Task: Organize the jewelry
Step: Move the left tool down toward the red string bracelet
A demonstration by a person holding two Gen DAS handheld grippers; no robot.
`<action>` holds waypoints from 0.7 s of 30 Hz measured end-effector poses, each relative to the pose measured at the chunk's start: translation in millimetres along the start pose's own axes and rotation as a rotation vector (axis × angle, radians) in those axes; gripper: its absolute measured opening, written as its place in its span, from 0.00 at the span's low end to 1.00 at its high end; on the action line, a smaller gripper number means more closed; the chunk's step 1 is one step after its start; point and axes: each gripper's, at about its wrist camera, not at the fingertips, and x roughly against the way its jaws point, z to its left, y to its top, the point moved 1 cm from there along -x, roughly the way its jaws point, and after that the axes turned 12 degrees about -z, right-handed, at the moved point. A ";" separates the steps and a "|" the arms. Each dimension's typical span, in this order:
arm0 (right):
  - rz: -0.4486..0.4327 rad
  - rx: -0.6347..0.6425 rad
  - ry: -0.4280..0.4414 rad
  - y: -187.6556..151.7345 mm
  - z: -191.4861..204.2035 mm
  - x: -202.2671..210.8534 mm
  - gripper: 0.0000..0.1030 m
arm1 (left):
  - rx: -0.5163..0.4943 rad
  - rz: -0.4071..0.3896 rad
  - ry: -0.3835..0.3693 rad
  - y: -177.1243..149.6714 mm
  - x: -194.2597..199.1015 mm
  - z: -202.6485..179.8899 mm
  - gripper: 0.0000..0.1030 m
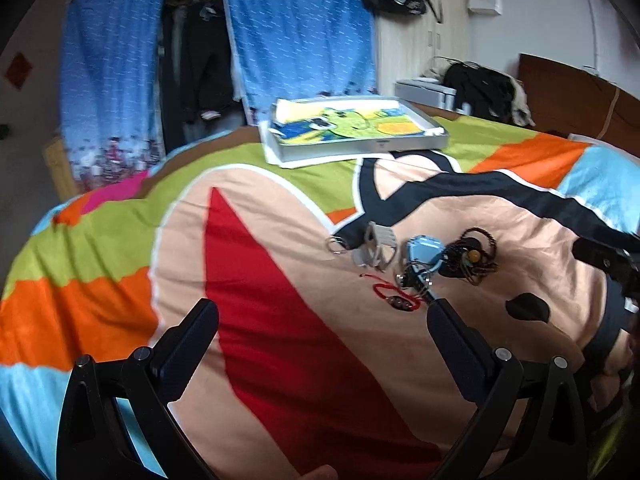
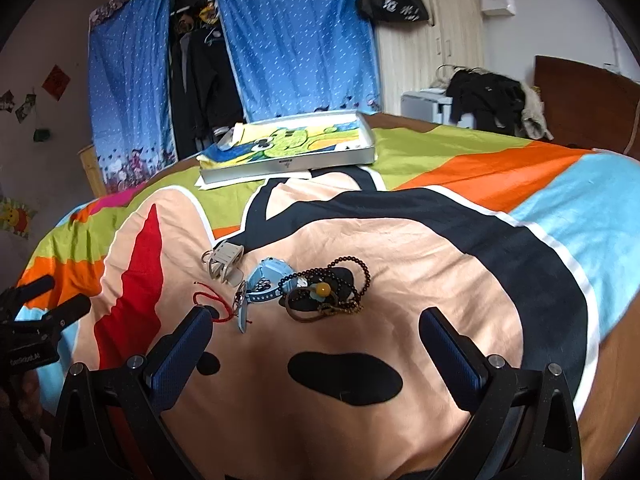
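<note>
Lying in a loose cluster on the brightly patterned cartoon bedspread (image 2: 400, 248) are the pieces of jewelry: a pale grey strap-like band with metal rings (image 2: 224, 260), a light blue plastic wristwatch (image 2: 266, 280), a dark beaded necklace with an amber-yellow bead (image 2: 340, 284) and a thin red cord bracelet (image 2: 212, 308). The watch sits between the grey band and the beaded necklace, touching the necklace's edge; the red cord lies just in front of the band.

The right gripper (image 2: 320, 320) hovers over the bedspread on the near side of the cluster, jaws spread wide and holding nothing; its left fingertip (image 2: 200, 316) overlaps the red cord in this view, though contact cannot be confirmed. The left gripper (image 1: 324, 312) is likewise spread wide and empty, off to the left of the pile, with its right fingertip (image 1: 438, 308) near the red cord.

Farther back on the bed rests a shallow grey rectangular tray with a green cartoon picture inside (image 2: 288, 164), well apart from the jewelry. Blue patterned curtains (image 2: 296, 40) hang behind.
</note>
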 end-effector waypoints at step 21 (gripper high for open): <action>0.186 -0.098 0.126 -1.5 -29.4 -26.9 1.00 | 0.132 0.225 -0.284 4.2 -68.9 -5.1 0.69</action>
